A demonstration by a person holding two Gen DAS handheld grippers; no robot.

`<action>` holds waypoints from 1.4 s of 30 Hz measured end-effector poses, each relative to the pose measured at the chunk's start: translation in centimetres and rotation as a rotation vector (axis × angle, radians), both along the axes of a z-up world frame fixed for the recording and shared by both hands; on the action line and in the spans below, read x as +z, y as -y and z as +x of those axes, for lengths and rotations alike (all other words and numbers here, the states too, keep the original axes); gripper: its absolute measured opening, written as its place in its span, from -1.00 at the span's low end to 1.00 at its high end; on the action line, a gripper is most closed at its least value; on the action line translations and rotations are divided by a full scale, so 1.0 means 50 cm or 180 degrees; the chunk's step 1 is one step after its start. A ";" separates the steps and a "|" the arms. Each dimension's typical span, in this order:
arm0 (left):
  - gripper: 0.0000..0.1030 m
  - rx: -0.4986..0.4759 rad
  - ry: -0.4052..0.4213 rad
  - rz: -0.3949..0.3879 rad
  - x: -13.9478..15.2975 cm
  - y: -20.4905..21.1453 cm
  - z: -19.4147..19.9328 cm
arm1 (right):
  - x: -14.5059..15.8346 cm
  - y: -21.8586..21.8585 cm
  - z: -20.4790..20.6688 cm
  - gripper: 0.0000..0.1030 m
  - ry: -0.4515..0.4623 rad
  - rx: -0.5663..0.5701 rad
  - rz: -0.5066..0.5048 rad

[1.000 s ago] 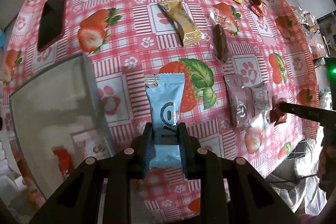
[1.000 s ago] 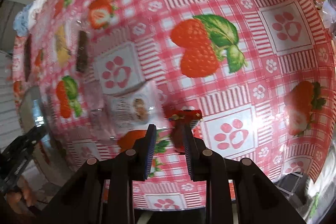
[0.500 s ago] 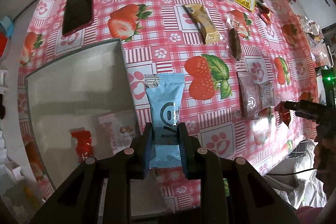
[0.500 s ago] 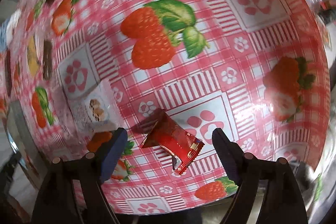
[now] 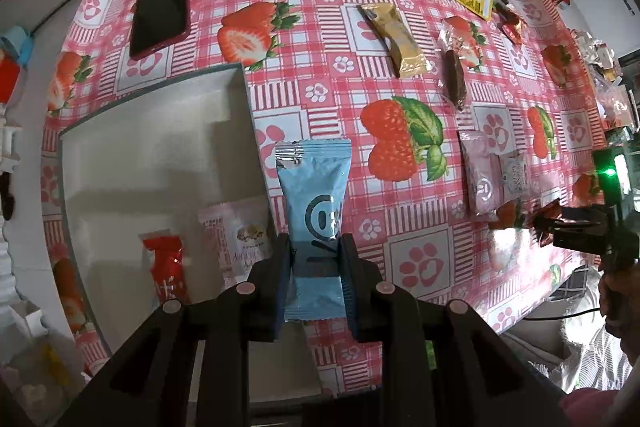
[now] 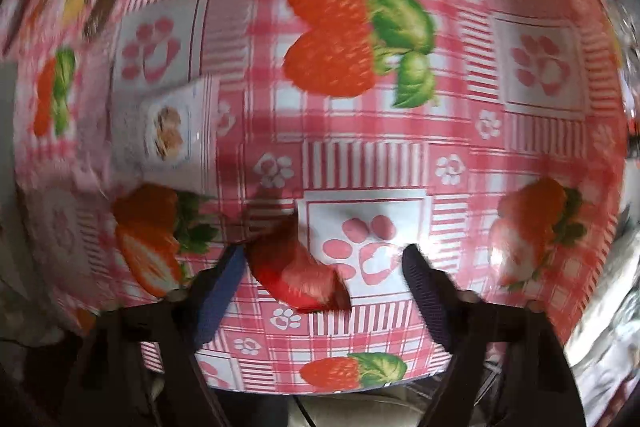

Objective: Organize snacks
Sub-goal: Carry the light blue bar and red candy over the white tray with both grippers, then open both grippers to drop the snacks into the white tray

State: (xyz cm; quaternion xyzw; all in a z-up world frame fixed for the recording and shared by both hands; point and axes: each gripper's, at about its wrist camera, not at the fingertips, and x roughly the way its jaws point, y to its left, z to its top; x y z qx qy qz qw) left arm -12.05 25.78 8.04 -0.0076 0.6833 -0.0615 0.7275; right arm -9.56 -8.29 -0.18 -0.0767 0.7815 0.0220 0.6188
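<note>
Left claw (image 5: 314, 263) clamps the blue packet (image 5: 316, 195) beside the grey tray (image 5: 152, 147), awaiting release; right claw (image 6: 320, 291) is closing around the red candy (image 6: 298, 275), not yet gripped

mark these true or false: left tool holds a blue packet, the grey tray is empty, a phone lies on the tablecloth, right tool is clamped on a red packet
1. The left tool holds a blue packet. True.
2. The grey tray is empty. False: a red packet and a white packet lie in it.
3. A phone lies on the tablecloth. True.
4. The right tool is clamped on a red snack. False: its jaws are closing, with the snack lying between them, not yet gripped.
</note>
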 end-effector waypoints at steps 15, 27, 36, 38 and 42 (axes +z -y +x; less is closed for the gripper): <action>-0.49 0.0318 0.0007 -0.0028 -0.004 -0.071 -0.015 | 0.093 -0.012 0.055 -0.43 0.0057 -0.0454 0.0662; -0.50 0.0629 0.0089 -0.0042 0.004 -0.161 -0.046 | 0.151 -0.307 0.093 -0.43 0.0113 0.0365 0.1160; -0.50 0.0866 0.0064 -0.0022 -0.010 -0.235 -0.084 | 0.166 -0.538 0.088 -0.43 0.0035 0.0878 0.1387; -0.50 0.0891 0.0055 -0.0025 -0.014 -0.246 -0.091 | 0.168 -0.580 0.084 -0.42 0.0007 0.0965 0.1432; -0.50 0.0942 0.0051 -0.0031 -0.017 -0.264 -0.104 | 0.162 -0.648 0.070 -0.42 -0.0054 0.1157 0.1446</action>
